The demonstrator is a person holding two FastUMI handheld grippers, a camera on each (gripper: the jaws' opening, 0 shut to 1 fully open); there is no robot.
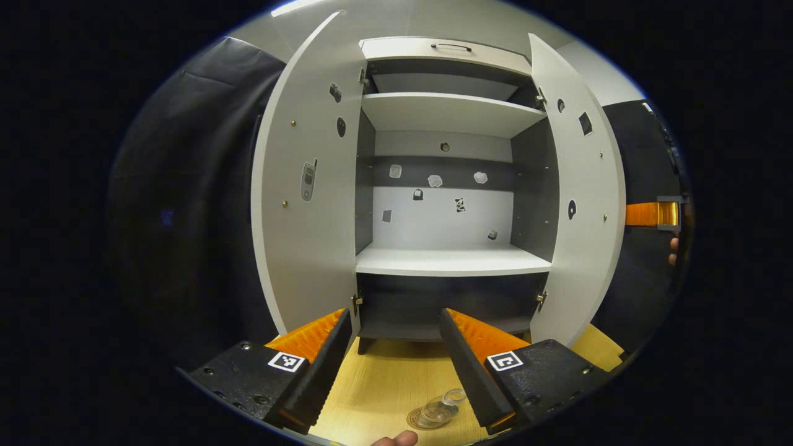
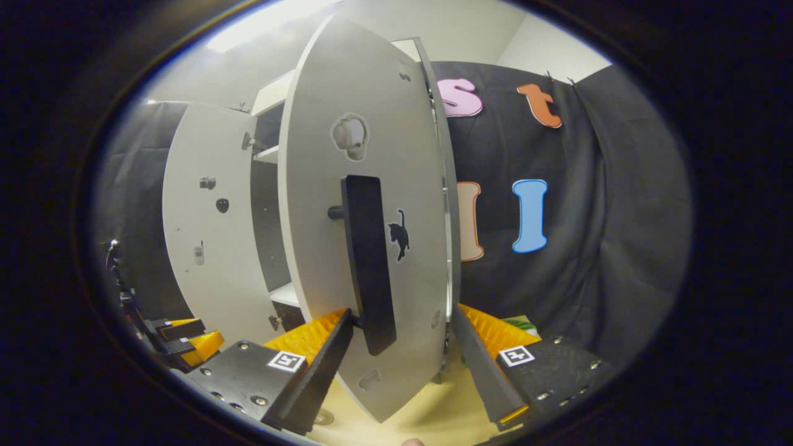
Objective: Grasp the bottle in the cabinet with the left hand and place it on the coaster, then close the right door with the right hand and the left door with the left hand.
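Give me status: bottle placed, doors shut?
Done, apparently: the bottle sits on the coaster on the table, cabinet shelves bare. In hand: the right gripper, open, is up against the right door by its handle. Left: both doors stand open; the left gripper is open, facing the cabinet, left door untouched.

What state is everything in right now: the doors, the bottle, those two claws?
Left door: open.
Right door: open.
Bottle: resting on the coaster, outside the cabinet.
Left claw: open, holding nothing.
Right claw: open, right door between its fingers.
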